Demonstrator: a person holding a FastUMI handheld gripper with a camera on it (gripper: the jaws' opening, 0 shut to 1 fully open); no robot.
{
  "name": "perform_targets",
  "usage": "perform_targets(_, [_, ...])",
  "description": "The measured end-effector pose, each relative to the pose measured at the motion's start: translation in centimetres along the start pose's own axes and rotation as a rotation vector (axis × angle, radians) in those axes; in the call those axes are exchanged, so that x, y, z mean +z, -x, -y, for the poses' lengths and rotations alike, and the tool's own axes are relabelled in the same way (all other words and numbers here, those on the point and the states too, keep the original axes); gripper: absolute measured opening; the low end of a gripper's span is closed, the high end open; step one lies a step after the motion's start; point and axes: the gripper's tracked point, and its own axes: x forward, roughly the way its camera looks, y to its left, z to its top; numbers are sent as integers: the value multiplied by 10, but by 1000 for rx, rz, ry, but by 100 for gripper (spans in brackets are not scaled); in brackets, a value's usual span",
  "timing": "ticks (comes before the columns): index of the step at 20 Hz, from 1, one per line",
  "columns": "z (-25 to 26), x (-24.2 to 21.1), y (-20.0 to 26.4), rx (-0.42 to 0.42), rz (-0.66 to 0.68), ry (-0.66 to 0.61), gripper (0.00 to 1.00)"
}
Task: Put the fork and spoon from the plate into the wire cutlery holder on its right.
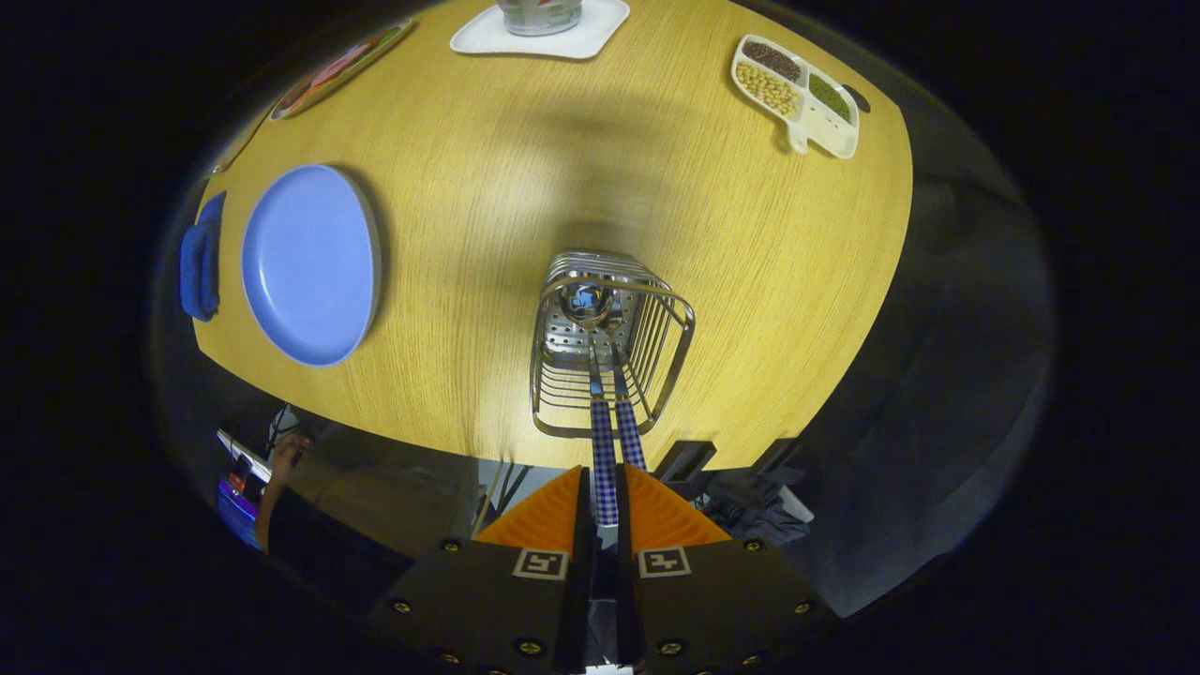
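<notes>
Jaws are pinched nearly together on a blue-and-white checked handle, so the gripper (605, 497) has a firm hold of one utensil. Two checked handles actually run side by side here: one (605, 459) goes right down between the fingers, the other (630, 436) sits just beside it and looks like it stops at the fingertips, so I can't say whether that one is clamped too. Which is the fork and which is the spoon, can't tell for sure, though a shiny rounded bowl (588, 300) shows down at the bottom of the wire cutlery holder (562, 375).

Both pieces have metal stems above the patterned grips. Their long axis lines up with the fingers, handles toward the gripper, working ends pointing straight away into the holder, so they're standing roughly upright inside it.

That holder is a chrome wire basket with a perforated floor, sitting on the wooden table (487, 187) just ahead of the fingers. Left of it, well apart, is the blue plate (309, 262), with a blue cloth (200, 267) touching its far side.
</notes>
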Motion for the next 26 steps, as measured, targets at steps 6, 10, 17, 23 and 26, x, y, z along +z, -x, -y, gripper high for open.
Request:
perform_targets(6, [-27,-5,32,37,268,-31,13])
perform_targets(10, [-70,-3,67,111,565,-57,13])
perform_targets(17, [-130,-17,151,141,1142,-141,13])
perform_targets(23, [-125,-30,222,3,1621,-248,13])
perform_targets(26, [-137,-63,246,-81,1772,-254,13])
